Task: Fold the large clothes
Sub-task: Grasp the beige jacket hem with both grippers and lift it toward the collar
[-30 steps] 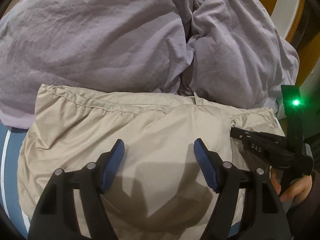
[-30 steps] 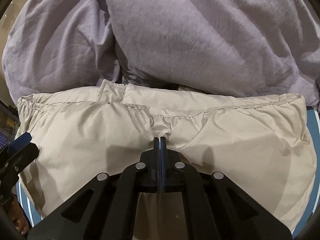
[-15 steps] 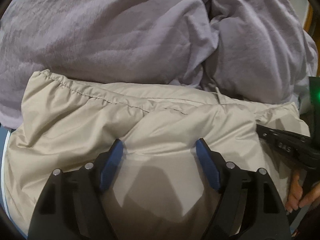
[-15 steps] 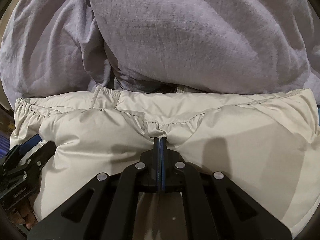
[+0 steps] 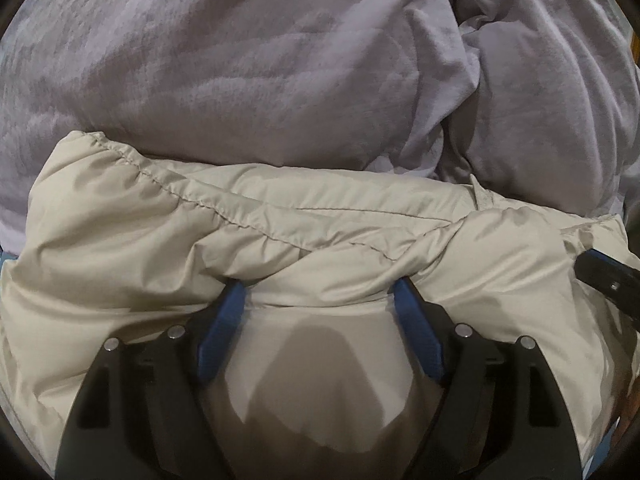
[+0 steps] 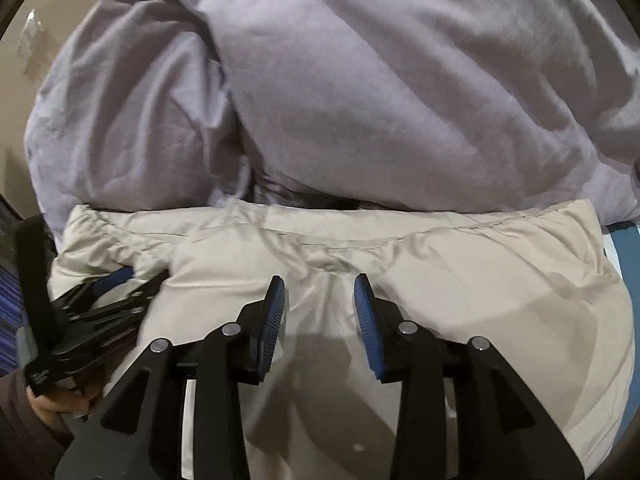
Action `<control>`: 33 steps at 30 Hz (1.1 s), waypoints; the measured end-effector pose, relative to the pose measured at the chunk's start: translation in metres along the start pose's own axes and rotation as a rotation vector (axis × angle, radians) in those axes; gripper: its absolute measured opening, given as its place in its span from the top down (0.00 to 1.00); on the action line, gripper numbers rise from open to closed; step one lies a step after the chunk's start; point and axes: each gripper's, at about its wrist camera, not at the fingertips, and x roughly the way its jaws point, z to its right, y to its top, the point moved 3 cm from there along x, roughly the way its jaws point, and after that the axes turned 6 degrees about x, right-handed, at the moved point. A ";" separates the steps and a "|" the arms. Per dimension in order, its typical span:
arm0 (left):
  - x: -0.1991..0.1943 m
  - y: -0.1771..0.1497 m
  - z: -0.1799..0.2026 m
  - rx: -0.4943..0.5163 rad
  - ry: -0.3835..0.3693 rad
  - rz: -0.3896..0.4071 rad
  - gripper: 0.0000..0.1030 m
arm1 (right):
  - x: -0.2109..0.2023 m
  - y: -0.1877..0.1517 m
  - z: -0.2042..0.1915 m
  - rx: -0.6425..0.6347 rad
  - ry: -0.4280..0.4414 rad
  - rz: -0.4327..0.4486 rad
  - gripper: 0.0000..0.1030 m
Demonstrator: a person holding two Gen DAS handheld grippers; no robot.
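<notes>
Beige puffy jacket (image 6: 460, 280): right gripper (image 6: 320, 284) just opening, releasing the fold; left gripper (image 5: 316, 292) gaping at nine o'clock, pressing down; slippery fill risks springing unfolded.

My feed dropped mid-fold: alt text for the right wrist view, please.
The right gripper, jaws just opened, hovers over a puffy beige jacket, nothing pinched. A crumpled lilac duvet lies behind; the left gripper rests at the jacket's left edge.

wall (image 6: 24, 92): beige (upper left) | bedding (image 6: 400, 80): lilac | sheet (image 6: 626, 280): blue
</notes>
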 end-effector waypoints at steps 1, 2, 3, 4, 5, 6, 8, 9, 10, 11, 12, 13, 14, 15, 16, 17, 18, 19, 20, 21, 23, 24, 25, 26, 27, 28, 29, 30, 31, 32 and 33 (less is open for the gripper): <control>0.003 0.002 0.000 0.000 0.003 -0.001 0.24 | 0.000 0.000 -0.004 -0.003 0.011 0.003 0.63; 0.006 0.001 -0.002 -0.002 0.004 -0.002 0.24 | 0.000 0.002 -0.007 -0.006 0.018 0.004 0.63; 0.007 0.002 -0.003 -0.003 0.005 -0.004 0.24 | 0.002 0.002 -0.013 -0.016 0.023 0.005 0.63; 0.007 -0.001 -0.001 -0.004 0.005 -0.004 0.24 | 0.006 0.002 -0.018 -0.024 0.019 0.003 0.63; 0.010 -0.003 -0.003 -0.006 0.004 -0.005 0.24 | 0.008 0.000 -0.020 -0.031 0.012 0.000 0.63; 0.009 -0.005 -0.003 -0.009 0.003 -0.005 0.23 | 0.014 -0.001 -0.022 -0.037 0.000 -0.007 0.63; 0.013 -0.005 -0.007 -0.014 0.001 -0.004 0.23 | 0.019 -0.004 -0.026 -0.037 -0.018 -0.020 0.63; 0.015 -0.004 -0.010 -0.018 0.000 -0.004 0.23 | 0.024 -0.005 -0.026 -0.037 -0.030 -0.026 0.62; 0.016 -0.004 -0.012 -0.020 -0.001 -0.003 0.23 | 0.028 -0.006 -0.025 -0.037 -0.038 -0.027 0.62; 0.017 -0.004 -0.013 -0.022 -0.001 -0.003 0.23 | 0.030 -0.007 -0.022 -0.035 -0.043 -0.028 0.62; 0.018 -0.004 -0.015 -0.024 -0.001 -0.003 0.23 | 0.030 -0.008 -0.019 -0.033 -0.045 -0.027 0.62; 0.020 -0.003 -0.014 -0.025 0.000 -0.003 0.23 | 0.032 -0.008 -0.019 -0.033 -0.048 -0.026 0.62; 0.021 -0.002 -0.014 -0.026 0.000 -0.003 0.22 | 0.034 -0.008 -0.018 -0.036 -0.053 -0.024 0.61; 0.021 -0.002 -0.014 -0.027 0.001 -0.003 0.22 | 0.037 -0.008 -0.018 -0.040 -0.058 -0.020 0.61; 0.023 -0.001 -0.013 -0.027 0.002 -0.003 0.22 | 0.039 -0.009 -0.019 -0.044 -0.062 -0.018 0.61; 0.024 -0.001 -0.012 -0.027 0.003 -0.003 0.22 | 0.040 -0.009 -0.018 -0.048 -0.067 -0.014 0.60; 0.024 -0.001 -0.011 -0.027 0.004 -0.003 0.22 | 0.043 -0.010 -0.019 -0.052 -0.071 -0.010 0.60; 0.023 0.000 -0.010 -0.026 0.004 -0.003 0.22 | 0.044 -0.010 -0.019 -0.056 -0.077 -0.006 0.59; 0.023 0.000 -0.009 -0.026 0.004 -0.003 0.22 | 0.046 -0.011 -0.019 -0.060 -0.081 -0.004 0.59; 0.023 0.001 -0.009 -0.026 0.003 -0.003 0.22 | 0.047 -0.011 -0.019 -0.062 -0.084 -0.003 0.59; 0.021 0.001 -0.009 -0.028 -0.001 -0.004 0.22 | 0.047 -0.012 -0.019 -0.065 -0.089 -0.004 0.59; 0.019 0.001 -0.009 -0.027 -0.003 -0.006 0.22 | 0.047 -0.012 -0.019 -0.066 -0.090 -0.007 0.59; 0.015 0.000 -0.010 -0.027 -0.004 -0.007 0.22 | 0.047 -0.012 -0.019 -0.065 -0.090 -0.009 0.59; 0.013 0.000 -0.010 -0.027 -0.005 -0.009 0.22 | 0.045 -0.012 -0.019 -0.061 -0.089 -0.011 0.58; 0.009 0.000 -0.011 -0.030 -0.006 -0.010 0.22 | 0.042 -0.012 -0.018 -0.057 -0.088 -0.011 0.57; 0.006 0.001 -0.011 -0.030 -0.005 -0.011 0.22 | 0.039 -0.012 -0.018 -0.054 -0.090 -0.009 0.56; 0.005 0.003 -0.011 -0.031 -0.005 -0.010 0.22 | 0.035 -0.012 -0.018 -0.051 -0.092 -0.005 0.54; 0.003 0.004 -0.012 -0.031 -0.004 -0.009 0.22 | 0.033 -0.011 -0.019 -0.051 -0.092 -0.003 0.53; 0.000 0.004 -0.013 -0.031 -0.003 -0.006 0.22 | 0.028 -0.012 -0.017 -0.051 -0.094 0.000 0.53; -0.004 0.004 -0.015 -0.032 -0.003 -0.001 0.22 | 0.022 -0.012 -0.016 -0.050 -0.099 0.006 0.52; -0.009 0.005 -0.017 -0.033 0.000 0.006 0.22 | 0.016 -0.012 -0.013 -0.048 -0.105 0.013 0.50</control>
